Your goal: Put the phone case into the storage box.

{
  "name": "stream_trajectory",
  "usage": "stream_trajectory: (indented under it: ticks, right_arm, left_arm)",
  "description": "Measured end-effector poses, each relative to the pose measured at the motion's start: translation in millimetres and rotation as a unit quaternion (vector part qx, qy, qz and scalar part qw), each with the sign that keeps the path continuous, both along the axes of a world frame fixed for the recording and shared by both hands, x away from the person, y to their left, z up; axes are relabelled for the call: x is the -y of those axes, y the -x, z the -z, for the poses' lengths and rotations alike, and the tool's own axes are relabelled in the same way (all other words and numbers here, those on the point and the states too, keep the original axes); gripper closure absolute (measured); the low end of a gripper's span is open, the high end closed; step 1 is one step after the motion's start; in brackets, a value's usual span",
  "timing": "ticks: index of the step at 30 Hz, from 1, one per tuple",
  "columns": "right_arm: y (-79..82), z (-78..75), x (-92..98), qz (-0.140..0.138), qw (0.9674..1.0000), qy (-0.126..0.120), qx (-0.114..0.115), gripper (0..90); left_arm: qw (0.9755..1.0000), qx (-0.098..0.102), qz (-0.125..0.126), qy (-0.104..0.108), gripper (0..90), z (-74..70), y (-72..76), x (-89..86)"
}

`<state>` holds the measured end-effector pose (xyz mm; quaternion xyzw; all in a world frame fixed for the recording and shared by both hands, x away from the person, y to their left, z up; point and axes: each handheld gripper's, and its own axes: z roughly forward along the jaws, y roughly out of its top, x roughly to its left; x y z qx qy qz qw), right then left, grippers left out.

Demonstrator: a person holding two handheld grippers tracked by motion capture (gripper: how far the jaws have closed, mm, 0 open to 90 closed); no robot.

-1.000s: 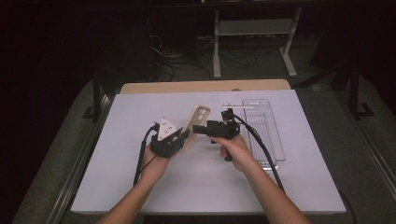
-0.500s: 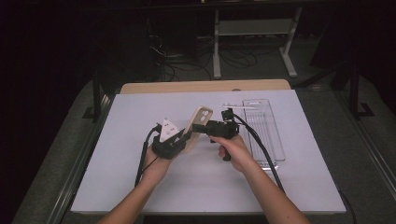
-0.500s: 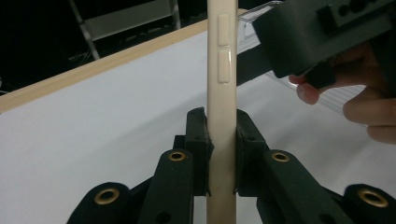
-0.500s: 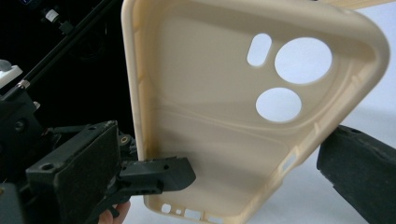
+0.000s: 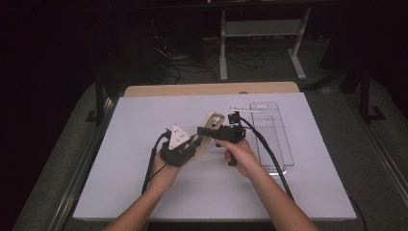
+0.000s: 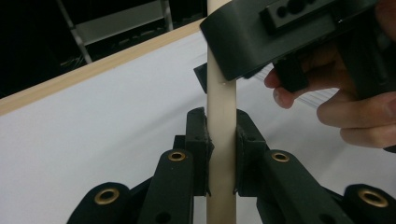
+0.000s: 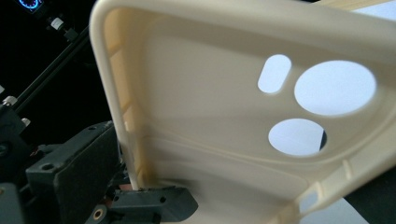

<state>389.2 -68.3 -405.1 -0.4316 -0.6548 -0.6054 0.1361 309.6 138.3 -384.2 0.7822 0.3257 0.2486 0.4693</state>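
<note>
Cream phone case [image 5: 208, 131] is held up off the white table [image 5: 120, 159], mid-table between both hands. Left claw [image 6: 220, 133] is clenched on the case's edge, pads pressing both sides, seen edge-on in the left gripper view. Right claw [image 5: 206, 131] sits against the case's upper part, can't tell if it is clamped or loose. Right gripper view looks into the case's inside with the camera cut-outs [image 7: 334, 88]. Clear plastic tray [image 5: 272, 130] lies on the table just right of the right hand [image 5: 240, 156]
</note>
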Motion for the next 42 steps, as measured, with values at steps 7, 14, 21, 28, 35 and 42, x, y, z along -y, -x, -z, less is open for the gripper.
stream_trajectory:
  ticks: [7,14,21,28,35,42]
  right_arm:
    - [0.6,0.5,-1.4,0.004,1.0000,-0.003,-0.008,0.0]
    - [0.6,1.9,-2.5,0.005,1.0000,0.001,-0.008,0.2]
    - [0.9,2.2,-2.5,0.007,0.9999,0.000,-0.012,1.9]
    - [1.3,2.5,-2.4,0.010,0.9998,-0.007,-0.015,4.6]
    - [0.9,4.4,-2.7,0.007,0.9999,-0.005,-0.013,5.5]
    - [1.7,3.9,-2.0,0.007,0.9998,-0.006,-0.016,7.2]
  left_arm:
    - [1.0000,-0.001,0.005,-0.005,79.1,1.3,1.4,2.6]
    - [1.0000,0.000,0.006,-0.002,79.1,2.0,2.6,5.1]
    - [1.0000,0.000,0.006,-0.002,79.1,2.4,2.5,5.2]
    - [1.0000,0.001,0.005,0.000,79.1,1.9,2.5,4.5]
    - [1.0000,0.000,0.005,-0.002,79.1,1.5,2.4,4.0]
    - [1.0000,-0.001,0.006,-0.001,79.1,1.8,2.2,4.0]
